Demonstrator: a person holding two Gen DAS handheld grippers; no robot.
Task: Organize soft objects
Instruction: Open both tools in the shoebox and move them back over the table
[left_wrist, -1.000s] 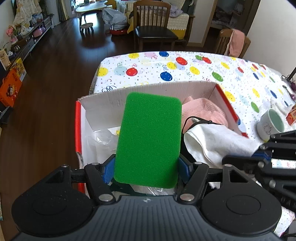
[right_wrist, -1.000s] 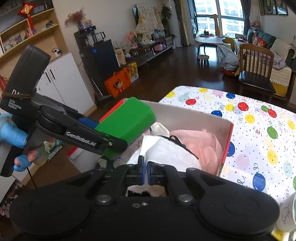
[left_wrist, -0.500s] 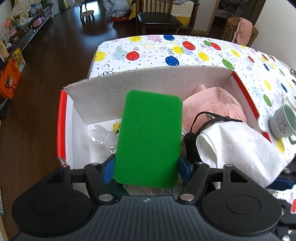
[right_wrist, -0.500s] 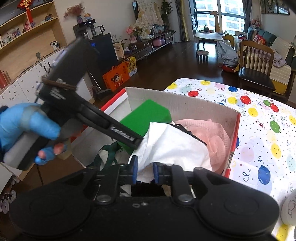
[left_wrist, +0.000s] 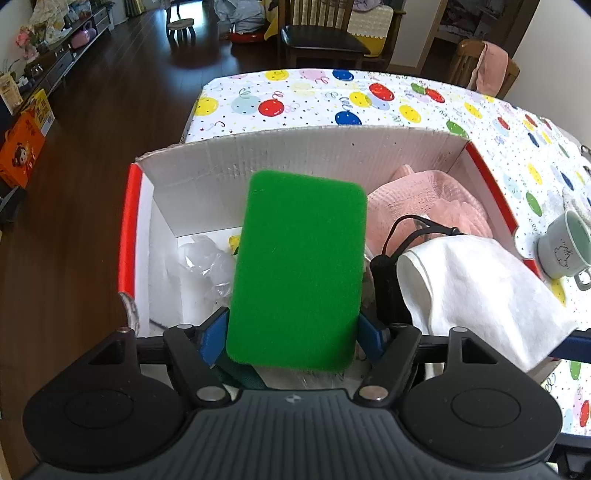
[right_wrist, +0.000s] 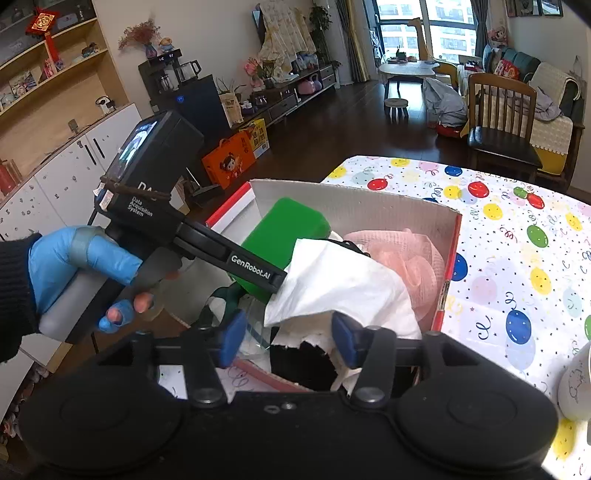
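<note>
Since 1 second ago the right gripper (right_wrist: 288, 341) has gone from pinched shut on the white cloth (right_wrist: 343, 284) to jaws that are opening now, its blue pads clear on both sides of the fabric, while the left gripper (left_wrist: 291, 332) has sunk with the green sponge (left_wrist: 297, 271) toward the cardboard box (left_wrist: 295, 155). That release makes sense: the white cloth now lies inside the box, draped over the near wall and against the pink cloth (left_wrist: 436, 199), so it no longer needs holding.

The left gripper's jaws are also opening slightly, yet its 2 blue pads still bracket the sponge's lower end and it stays upright between them, so the hold looks intact for now. It is kept on end above the free floor at the box's left side, beside crumpled clear plastic (left_wrist: 201, 258), probably because that is the open spot left. A mug (left_wrist: 565, 243) stands outside the box on the balloon-print tabletop (left_wrist: 369, 96).
</note>
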